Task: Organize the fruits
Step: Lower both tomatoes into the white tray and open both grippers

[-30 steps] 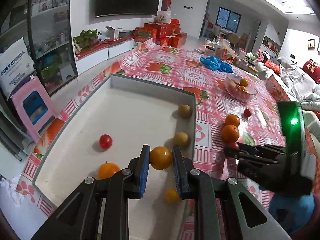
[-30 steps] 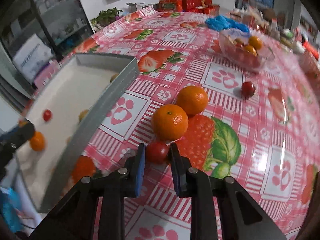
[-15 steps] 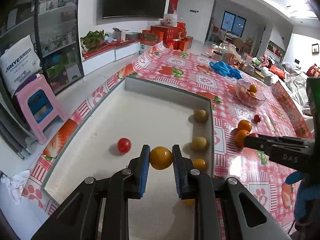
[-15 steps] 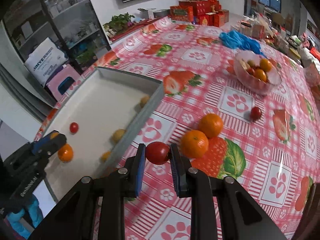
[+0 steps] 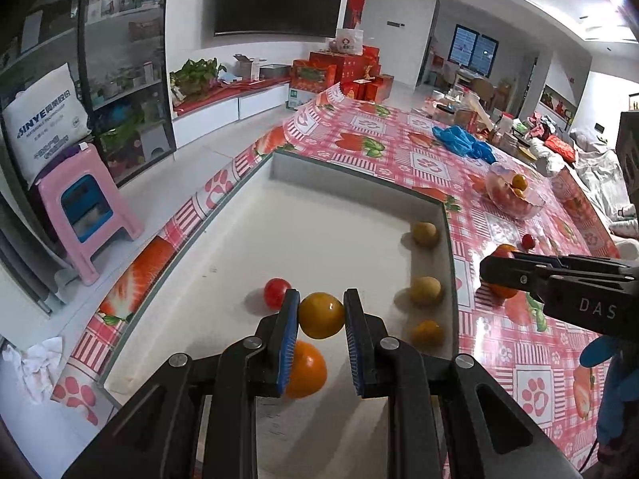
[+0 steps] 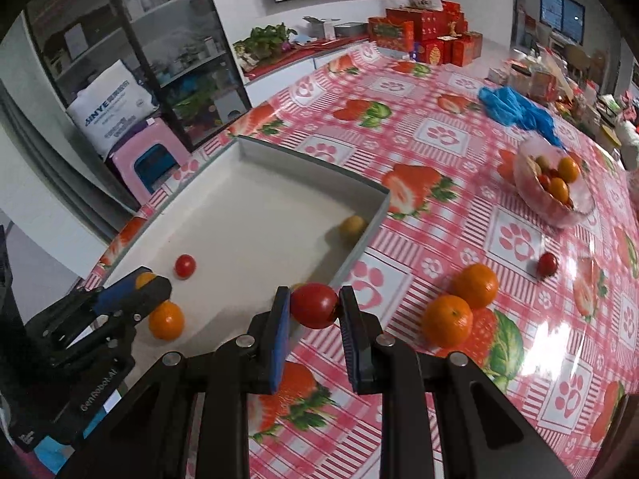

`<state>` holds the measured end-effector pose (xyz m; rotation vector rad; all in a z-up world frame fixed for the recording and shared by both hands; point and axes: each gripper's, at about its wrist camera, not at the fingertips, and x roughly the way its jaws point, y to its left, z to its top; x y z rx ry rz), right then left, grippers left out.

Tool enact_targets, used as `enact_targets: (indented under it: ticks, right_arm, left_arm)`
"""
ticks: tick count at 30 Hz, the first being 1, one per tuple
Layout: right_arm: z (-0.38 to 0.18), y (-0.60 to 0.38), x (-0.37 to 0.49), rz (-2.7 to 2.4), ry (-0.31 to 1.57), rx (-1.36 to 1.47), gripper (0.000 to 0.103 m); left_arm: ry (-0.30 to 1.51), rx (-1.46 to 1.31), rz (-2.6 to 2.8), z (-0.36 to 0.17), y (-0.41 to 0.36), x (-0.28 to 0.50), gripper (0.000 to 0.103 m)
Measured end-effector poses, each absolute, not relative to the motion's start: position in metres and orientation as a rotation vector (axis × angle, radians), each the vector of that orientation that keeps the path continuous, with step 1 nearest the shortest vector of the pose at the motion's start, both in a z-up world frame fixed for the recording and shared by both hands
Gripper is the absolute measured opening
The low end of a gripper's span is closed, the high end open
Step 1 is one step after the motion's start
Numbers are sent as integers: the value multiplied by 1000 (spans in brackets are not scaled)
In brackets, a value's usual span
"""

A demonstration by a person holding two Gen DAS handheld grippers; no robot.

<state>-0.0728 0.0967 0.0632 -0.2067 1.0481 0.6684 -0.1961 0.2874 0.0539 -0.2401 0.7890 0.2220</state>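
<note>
1. The red tomato (image 6: 314, 305) is pinched between the blue pads of the right gripper (image 6: 314, 306), clear of the tablecloth (image 6: 515, 239). In the right wrist view it hangs just over the near right wall of the grey tray (image 6: 361, 245), right at the edge, so the tray floor lies to its left and slightly ahead.
2. The yellow-orange fruit (image 5: 321, 315) is clamped in the left gripper (image 5: 321, 316), whose jaws are narrow around it. It sits above the tray floor, over the near end, with an orange (image 5: 305, 369) lying directly below and behind it and a small red tomato (image 5: 276, 292) just to its left.
3. The relation that matters, as I judge it: the right gripper's load needs only a short carry leftward over the wall to be above open floor, while the left gripper's load is already inside the tray's outline and only needs lowering.
4. Along the tray's right wall three yellowish fruits (image 5: 425, 290) lie in a line, so that strip is taken; the middle of the floor is bare.
5. Outward on the tablecloth, two oranges (image 6: 475, 285) touch each other to the right of the right gripper, another small tomato (image 6: 547, 264) lies beyond them, and a clear bowl (image 6: 575, 209) of mixed fruit stands further off.
6. The left gripper is nearer the tray's contents; the right is nearer the loose fruit on the cloth.
</note>
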Motion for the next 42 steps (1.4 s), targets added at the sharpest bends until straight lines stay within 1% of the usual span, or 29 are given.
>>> enact_targets:
  ticks: [20, 39, 40, 42]
  right_arm:
    - [55, 134, -77, 719, 1064, -266, 26]
    - [32, 148, -89, 766, 1136, -302, 27]
    - [32, 148, -89, 771, 1140, -298, 29]
    - [33, 146, -89, 778, 1142, -291, 37]
  left_arm:
    - [801, -258, 253, 45, 310, -191, 24]
    - [839, -243, 254, 33, 304, -188, 24]
    - [841, -241, 255, 33, 303, -189, 24]
    - [847, -241, 254, 32, 302, -189, 26]
